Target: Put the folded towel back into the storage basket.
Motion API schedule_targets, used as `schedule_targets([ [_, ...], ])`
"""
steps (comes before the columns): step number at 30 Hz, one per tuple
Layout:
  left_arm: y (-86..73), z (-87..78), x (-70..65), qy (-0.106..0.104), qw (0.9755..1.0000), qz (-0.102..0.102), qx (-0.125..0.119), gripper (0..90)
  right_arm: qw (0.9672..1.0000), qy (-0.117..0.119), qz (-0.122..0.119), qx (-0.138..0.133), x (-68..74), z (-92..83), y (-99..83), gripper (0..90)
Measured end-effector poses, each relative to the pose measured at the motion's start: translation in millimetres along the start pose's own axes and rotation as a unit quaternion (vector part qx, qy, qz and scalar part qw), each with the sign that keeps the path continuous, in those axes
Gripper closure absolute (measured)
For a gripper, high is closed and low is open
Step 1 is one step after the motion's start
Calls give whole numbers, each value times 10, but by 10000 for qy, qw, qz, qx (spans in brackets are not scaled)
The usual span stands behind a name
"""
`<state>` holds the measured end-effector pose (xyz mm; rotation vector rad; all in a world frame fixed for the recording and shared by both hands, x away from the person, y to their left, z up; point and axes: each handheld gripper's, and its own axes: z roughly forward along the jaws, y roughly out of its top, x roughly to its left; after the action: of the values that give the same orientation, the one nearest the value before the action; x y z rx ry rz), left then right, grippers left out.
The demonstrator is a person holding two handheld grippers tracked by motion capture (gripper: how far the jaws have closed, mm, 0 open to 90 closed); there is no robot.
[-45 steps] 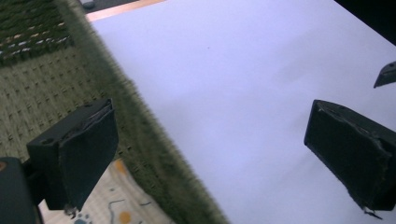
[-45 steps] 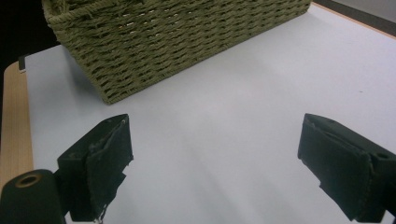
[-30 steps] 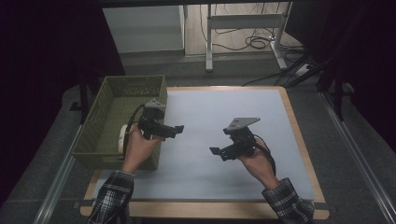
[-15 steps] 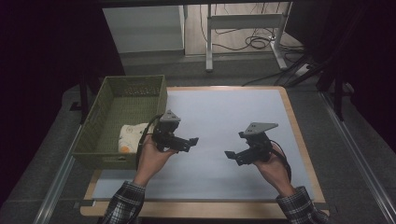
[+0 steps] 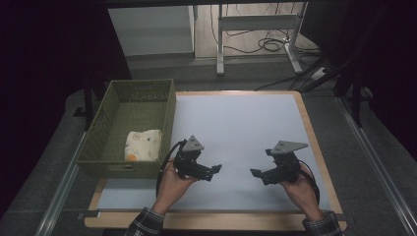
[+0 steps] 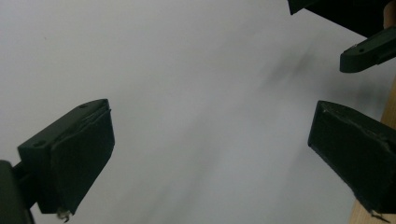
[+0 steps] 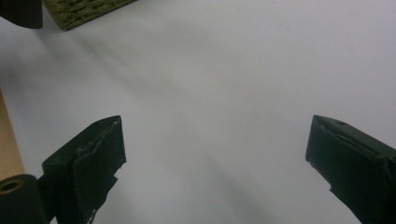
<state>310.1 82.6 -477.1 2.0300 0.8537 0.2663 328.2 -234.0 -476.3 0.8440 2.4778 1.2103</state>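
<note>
Left gripper: black body, grey three-cornered plate on top, black cable looping from it.
Right gripper: black, same grey plate, black cable trailing.
Jaw pads: blocky, black, a small screw hole near each tip.
Sleeves: plaid checked cuffs on both wrists.

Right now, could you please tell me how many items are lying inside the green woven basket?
1. A cream-coloured soft bundle lies at the near end of the green woven basket. The near wall could hide something small behind it.
</note>
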Motion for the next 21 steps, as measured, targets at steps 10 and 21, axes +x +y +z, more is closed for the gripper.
schedule_targets([
  [10, -381, 162, -49, 155, 9996, 61, 221, 4, 9996, -160, 80, 217, -4, 40, -346, 33],
  [21, -623, 327, 18, 506, 9945, 180, 901, 1, 9980, -287, 70, 556, -6, 195, -562, 32],
])
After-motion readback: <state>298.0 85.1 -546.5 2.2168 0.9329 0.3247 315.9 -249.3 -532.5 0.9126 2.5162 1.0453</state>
